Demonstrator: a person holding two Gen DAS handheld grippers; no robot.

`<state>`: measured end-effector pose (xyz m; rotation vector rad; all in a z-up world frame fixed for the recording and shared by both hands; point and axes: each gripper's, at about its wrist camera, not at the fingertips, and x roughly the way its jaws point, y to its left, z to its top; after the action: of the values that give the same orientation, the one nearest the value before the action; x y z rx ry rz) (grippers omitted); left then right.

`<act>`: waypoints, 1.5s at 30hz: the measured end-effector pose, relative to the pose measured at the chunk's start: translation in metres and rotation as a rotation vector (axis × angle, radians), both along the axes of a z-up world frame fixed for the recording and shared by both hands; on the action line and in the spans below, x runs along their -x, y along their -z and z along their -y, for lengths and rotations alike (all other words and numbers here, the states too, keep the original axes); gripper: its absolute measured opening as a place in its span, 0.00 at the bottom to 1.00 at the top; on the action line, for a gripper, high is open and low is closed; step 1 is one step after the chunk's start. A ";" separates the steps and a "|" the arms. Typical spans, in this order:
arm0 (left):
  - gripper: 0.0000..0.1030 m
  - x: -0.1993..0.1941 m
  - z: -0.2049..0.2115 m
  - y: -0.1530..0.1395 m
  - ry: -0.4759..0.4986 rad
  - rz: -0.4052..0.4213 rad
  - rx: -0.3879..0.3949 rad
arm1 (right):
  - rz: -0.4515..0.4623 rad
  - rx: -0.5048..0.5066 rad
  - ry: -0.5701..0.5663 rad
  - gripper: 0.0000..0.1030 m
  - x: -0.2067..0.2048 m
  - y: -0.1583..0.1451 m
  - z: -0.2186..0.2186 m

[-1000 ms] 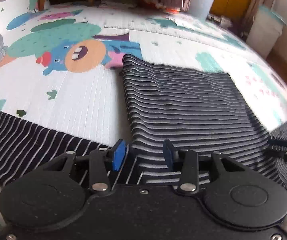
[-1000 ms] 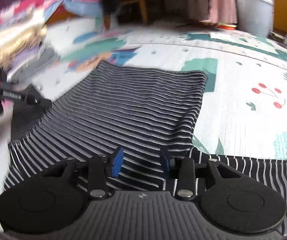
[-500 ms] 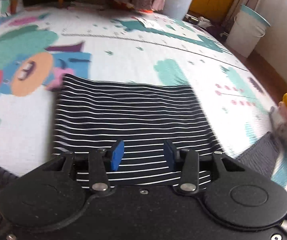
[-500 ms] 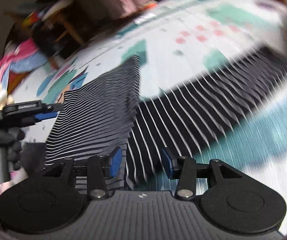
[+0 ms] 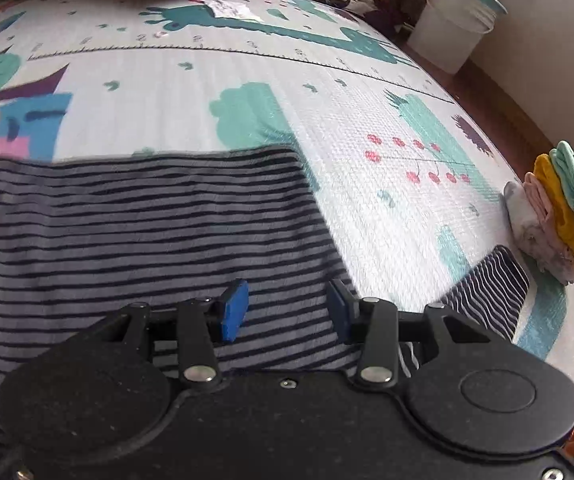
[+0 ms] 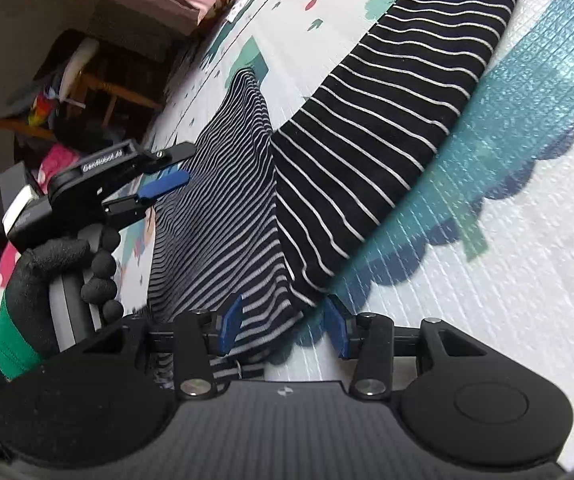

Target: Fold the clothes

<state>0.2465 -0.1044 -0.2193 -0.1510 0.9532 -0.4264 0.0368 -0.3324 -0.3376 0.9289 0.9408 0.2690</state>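
We see the soft, light striped shirt (image 5: 147,240) lying flat mid-mat (image 5: 247,72), right sleeve (image 6: 387,100) reaching toward the mat's right edge, both grippers (image 5: 285,312) (image 6: 283,330) spread and empty; we judge the sleeve cuff the best pinch.

Soft knit striped shirt (image 5: 147,232), textured foam mat (image 5: 367,104)

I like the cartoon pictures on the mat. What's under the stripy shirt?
Under the stripy shirt lies the mat. A teal drawing slips beneath its far edge; whatever is printed further under is covered.
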 end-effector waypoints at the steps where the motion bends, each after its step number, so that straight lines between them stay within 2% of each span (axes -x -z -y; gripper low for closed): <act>1: 0.41 -0.009 0.005 -0.001 0.006 -0.003 -0.010 | -0.002 0.000 0.009 0.45 -0.001 0.000 0.000; 5: 0.41 -0.048 0.031 -0.002 0.040 -0.037 -0.057 | -0.009 0.025 0.032 0.47 -0.006 -0.004 -0.007; 7: 0.40 -0.063 0.045 -0.002 0.061 -0.046 -0.075 | -0.002 0.070 0.040 0.40 -0.002 -0.007 -0.009; 10: 0.40 -0.076 0.069 0.000 0.091 -0.048 -0.132 | 0.031 0.154 0.068 0.41 -0.005 -0.012 -0.015; 12: 0.39 -0.084 0.081 0.005 0.094 -0.070 -0.176 | 0.034 0.138 0.080 0.42 -0.008 -0.011 -0.015; 13: 0.35 -0.087 0.084 0.008 0.086 -0.084 -0.190 | 0.044 0.148 0.073 0.42 -0.009 -0.012 -0.017; 16: 0.34 -0.093 0.094 0.018 0.083 -0.123 -0.220 | 0.067 0.171 0.059 0.41 -0.006 -0.010 -0.019; 17: 0.32 -0.093 0.097 0.021 0.087 -0.130 -0.236 | 0.075 0.178 0.055 0.39 -0.004 -0.010 -0.020; 18: 0.31 -0.092 0.100 0.024 0.089 -0.133 -0.256 | 0.082 0.188 0.049 0.34 -0.003 -0.010 -0.021; 19: 0.30 -0.092 0.102 0.027 0.089 -0.136 -0.276 | 0.088 0.207 0.038 0.23 -0.004 -0.009 -0.023; 20: 0.28 -0.091 0.104 0.029 0.089 -0.131 -0.293 | 0.094 0.227 0.027 0.20 -0.003 -0.008 -0.023; 21: 0.25 -0.091 0.104 0.029 0.089 -0.120 -0.307 | 0.106 0.244 0.019 0.19 0.004 -0.008 -0.021; 22: 0.17 -0.090 0.104 0.030 0.090 -0.109 -0.321 | 0.126 0.246 0.012 0.15 0.005 -0.011 -0.021; 23: 0.08 -0.090 0.103 0.030 0.090 -0.106 -0.317 | 0.146 0.248 0.004 0.12 0.006 -0.013 -0.021; 24: 0.06 -0.091 0.099 0.029 0.088 -0.106 -0.300 | 0.166 0.251 -0.002 0.09 0.006 -0.016 -0.022; 28: 0.05 -0.092 0.073 0.018 0.040 -0.125 -0.169 | 0.244 0.282 -0.025 0.07 0.005 -0.028 -0.024; 34: 0.05 -0.085 0.018 -0.002 -0.029 -0.094 0.019 | 0.382 0.374 -0.115 0.07 0.011 -0.046 -0.034; 40: 0.05 -0.080 -0.032 0.004 -0.121 -0.120 0.078 | 0.515 0.497 -0.286 0.07 0.020 -0.059 -0.051; 43: 0.05 -0.076 -0.049 0.014 -0.162 -0.121 0.121 | 0.546 0.531 -0.370 0.07 0.024 -0.058 -0.058; 45: 0.05 -0.076 -0.055 0.021 -0.176 -0.127 0.123 | 0.563 0.554 -0.428 0.07 0.029 -0.058 -0.063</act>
<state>0.3220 -0.0489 -0.2406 -0.3747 1.0288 -0.3156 0.0074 -0.2697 -0.2800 0.1113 0.6231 0.5649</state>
